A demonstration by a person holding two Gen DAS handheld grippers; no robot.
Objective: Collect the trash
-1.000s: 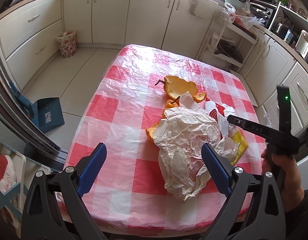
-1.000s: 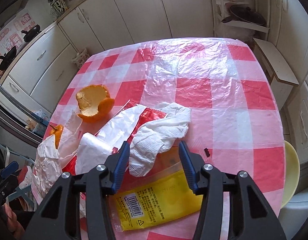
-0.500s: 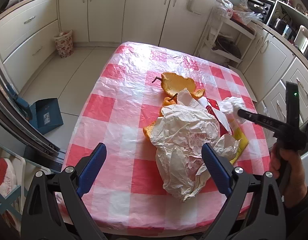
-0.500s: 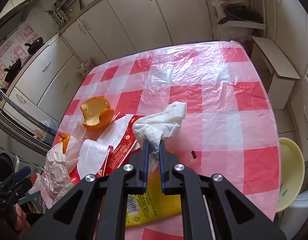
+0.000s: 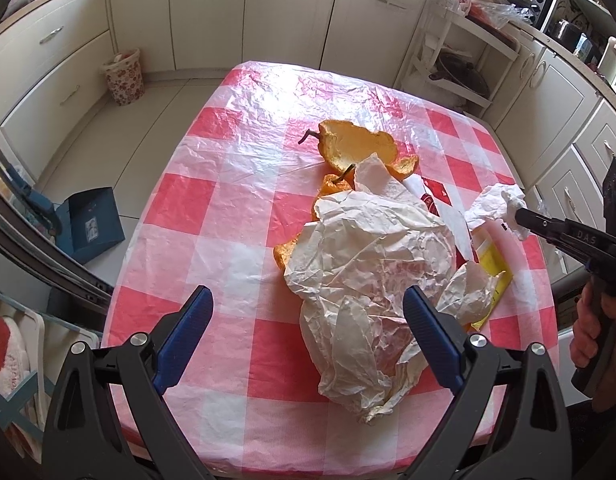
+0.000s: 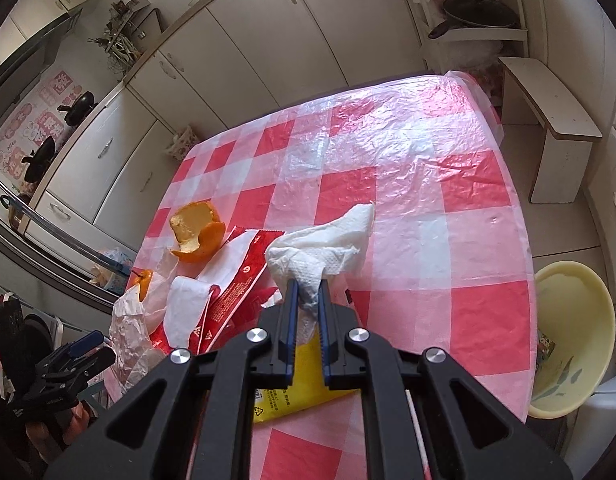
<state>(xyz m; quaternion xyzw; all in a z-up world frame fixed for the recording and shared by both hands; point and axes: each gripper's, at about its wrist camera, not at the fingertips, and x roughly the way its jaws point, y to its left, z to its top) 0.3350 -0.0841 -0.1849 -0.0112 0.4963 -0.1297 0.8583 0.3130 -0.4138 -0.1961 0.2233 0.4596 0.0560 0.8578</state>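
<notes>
Pinching the crumpled white paper tissue [image 6: 322,250], your right claw [image 6: 307,300] lifts it off the red-checked tabletop [image 6: 408,184]; your left claw [image 5: 306,328] waits spread wide by the wrinkled white wrapper [image 5: 372,264].

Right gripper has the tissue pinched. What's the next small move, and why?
Probably carry the tissue right, toward the yellow basin beside the table. The right gripper is shut on it, clear of the tablecloth; that basin looks like the nearest container.
</notes>
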